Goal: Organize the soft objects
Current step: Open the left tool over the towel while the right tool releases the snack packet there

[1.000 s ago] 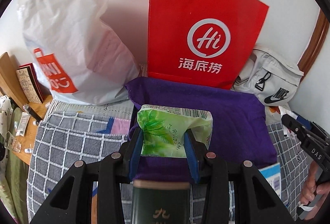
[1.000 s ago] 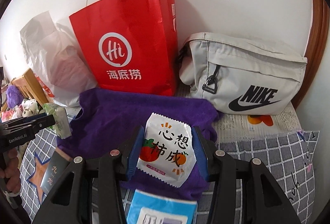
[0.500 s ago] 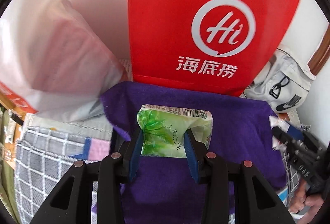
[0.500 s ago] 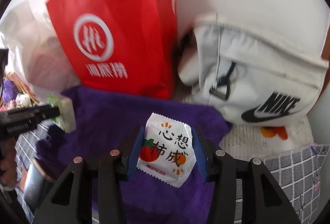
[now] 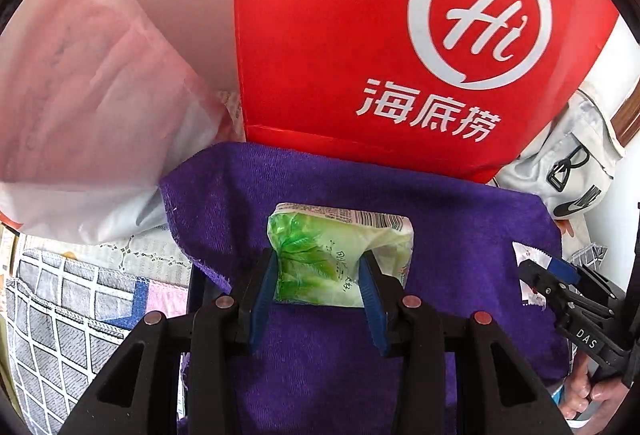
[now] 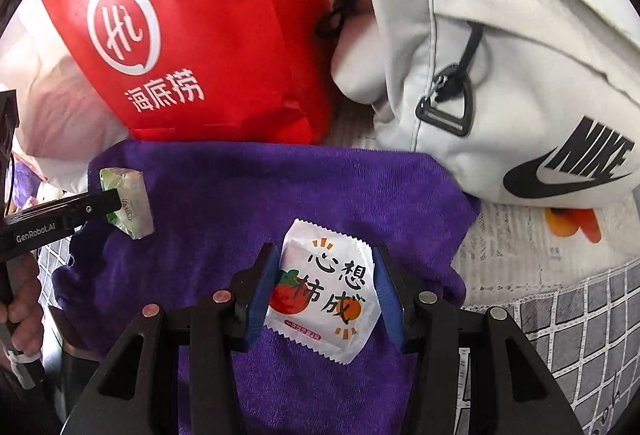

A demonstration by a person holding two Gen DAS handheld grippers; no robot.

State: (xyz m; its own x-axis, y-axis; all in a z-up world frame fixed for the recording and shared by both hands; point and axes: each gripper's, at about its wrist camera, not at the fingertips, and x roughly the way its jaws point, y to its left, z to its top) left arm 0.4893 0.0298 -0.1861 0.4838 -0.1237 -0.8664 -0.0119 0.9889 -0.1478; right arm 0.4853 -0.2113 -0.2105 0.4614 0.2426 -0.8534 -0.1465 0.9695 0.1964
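My left gripper [image 5: 318, 281] is shut on a green tissue pack [image 5: 340, 251] and holds it above the purple towel [image 5: 460, 235]. The pack also shows at the left of the right wrist view [image 6: 128, 203]. My right gripper [image 6: 324, 289] is shut on a white snack packet with orange fruit print [image 6: 324, 295], held over the towel [image 6: 240, 203]. The packet and right gripper [image 5: 536, 281] show at the right edge of the left wrist view.
A red paper bag [image 5: 360, 35] stands behind the towel against the wall. A white plastic bag [image 5: 80, 107] sits to its left, a white Nike pouch [image 6: 500, 75] to its right. Grey checked bedding [image 5: 60, 315] lies under the towel.
Both grippers moved forward toward the red bag and the pouch with their packets still held. The bags now fill more of each view.
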